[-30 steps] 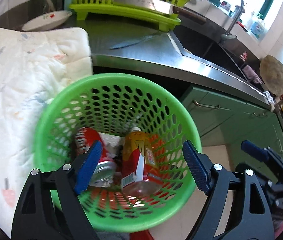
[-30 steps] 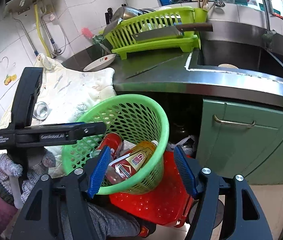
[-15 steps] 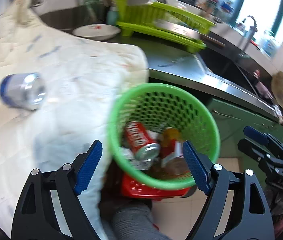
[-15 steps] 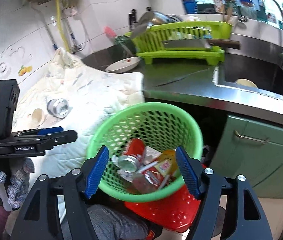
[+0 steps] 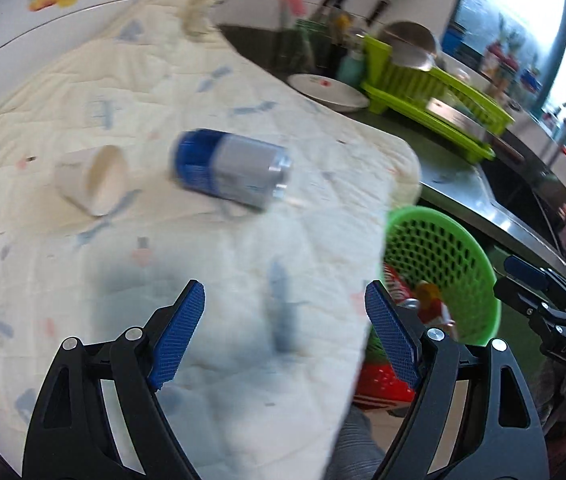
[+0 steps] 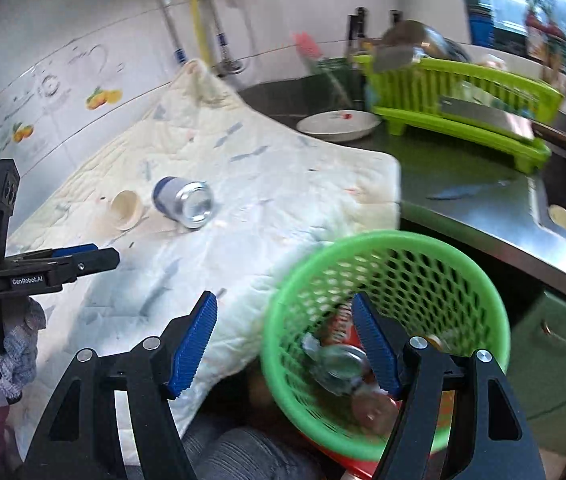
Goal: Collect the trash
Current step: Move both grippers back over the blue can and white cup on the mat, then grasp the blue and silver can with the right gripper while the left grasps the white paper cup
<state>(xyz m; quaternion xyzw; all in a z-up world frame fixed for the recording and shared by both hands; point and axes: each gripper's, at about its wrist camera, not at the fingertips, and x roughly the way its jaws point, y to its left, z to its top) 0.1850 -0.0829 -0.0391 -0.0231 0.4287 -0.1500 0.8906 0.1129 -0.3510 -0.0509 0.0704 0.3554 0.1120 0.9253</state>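
A blue and silver can [image 5: 229,170] lies on its side on a quilted white cloth [image 5: 203,300], beside a tipped paper cup [image 5: 93,180]. My left gripper [image 5: 283,300] hangs open and empty above the cloth, short of the can. The green mesh basket [image 5: 439,276] sits off the cloth's right edge, holding a red can [image 6: 339,320] and other trash. My right gripper [image 6: 283,308] is open and empty, its right finger over the basket [image 6: 423,276] and its left over the cloth. In the right wrist view the can [image 6: 185,202] and cup [image 6: 126,210] lie further back.
A lime dish rack [image 6: 463,108] holding a cleaver, a white plate [image 6: 337,124] and a steel sink [image 6: 563,208] line the counter behind. A red crate [image 5: 383,384] sits under the basket. Green cabinet doors [image 6: 555,344] stand to the right. A gloved hand [image 6: 15,340] holds the left gripper.
Both grippers have swung left and up, away from the basket and over the cloth. The blue can and the paper cup have come into view. Both stay open and empty.
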